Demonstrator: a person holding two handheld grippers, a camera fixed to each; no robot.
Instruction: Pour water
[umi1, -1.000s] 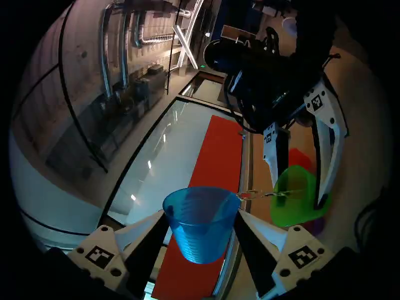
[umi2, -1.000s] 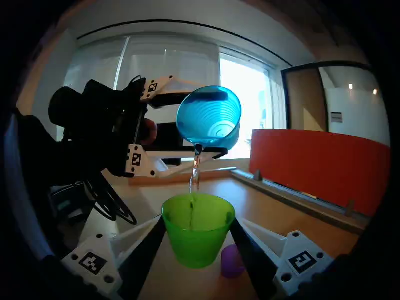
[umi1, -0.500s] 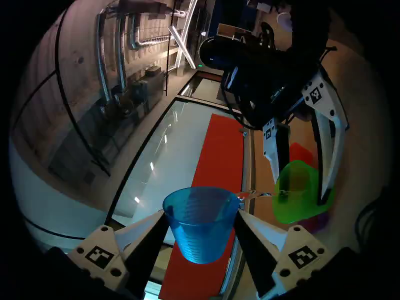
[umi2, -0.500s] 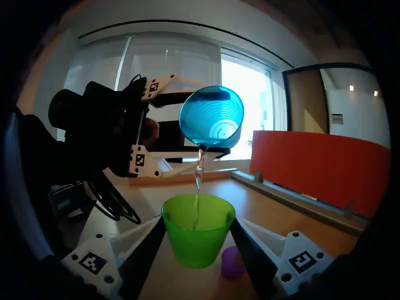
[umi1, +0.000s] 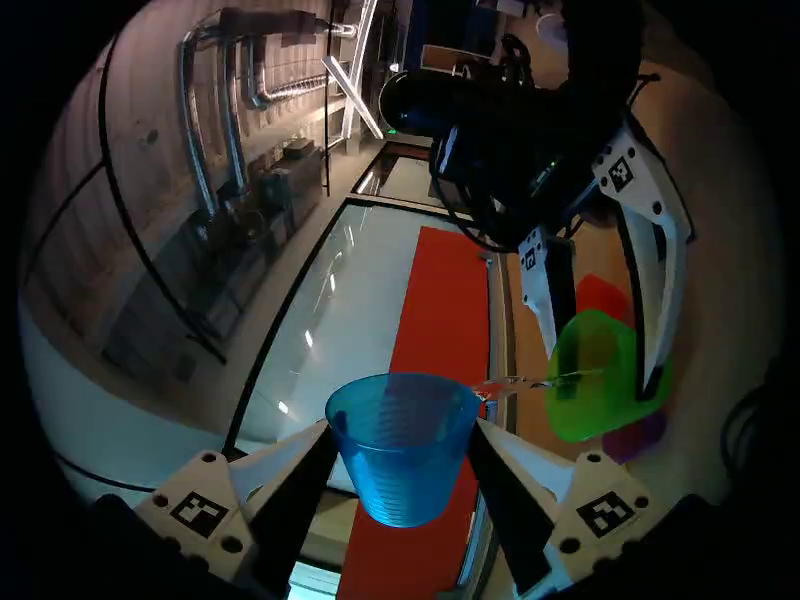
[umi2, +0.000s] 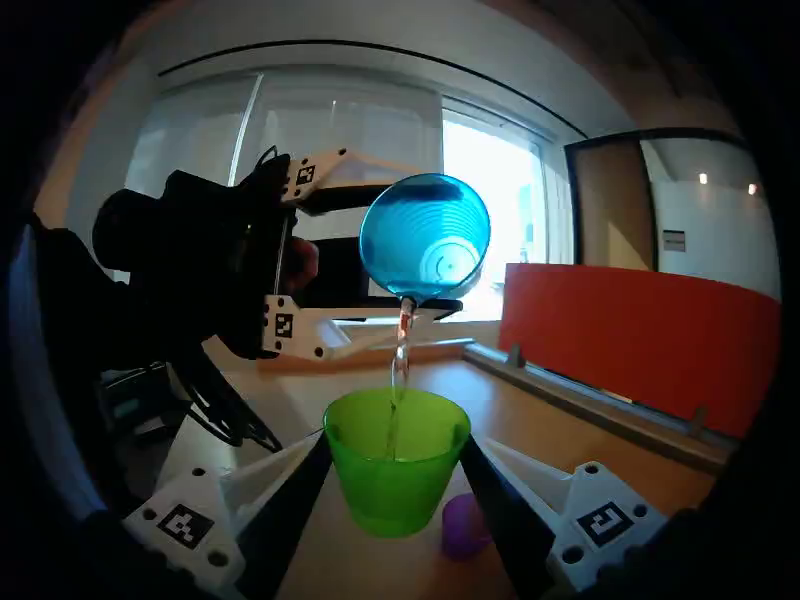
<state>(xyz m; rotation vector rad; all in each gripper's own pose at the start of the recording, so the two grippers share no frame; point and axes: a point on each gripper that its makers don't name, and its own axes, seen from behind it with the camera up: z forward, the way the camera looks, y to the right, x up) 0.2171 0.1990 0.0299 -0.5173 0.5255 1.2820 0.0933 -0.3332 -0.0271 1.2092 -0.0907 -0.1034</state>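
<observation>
My left claw (umi1: 402, 432) is clamped on the blue cup (umi1: 400, 475), which is tipped far over so that a thin water stream (umi2: 401, 345) falls into the green cup (umi2: 395, 485); my right claw (umi2: 397, 440) grips that cup upright just below. Both cups look like thin, light plastic, likely to flex and slip, so I judge a gentle mid-wall hold under the rim best, firmer as the green one fills. A small purple cup (umi2: 462, 522) stands on the surface (umi2: 560, 420) just right of the green cup, and a red panel (umi2: 640, 330) runs along the far right; neither blocks the pour.
</observation>
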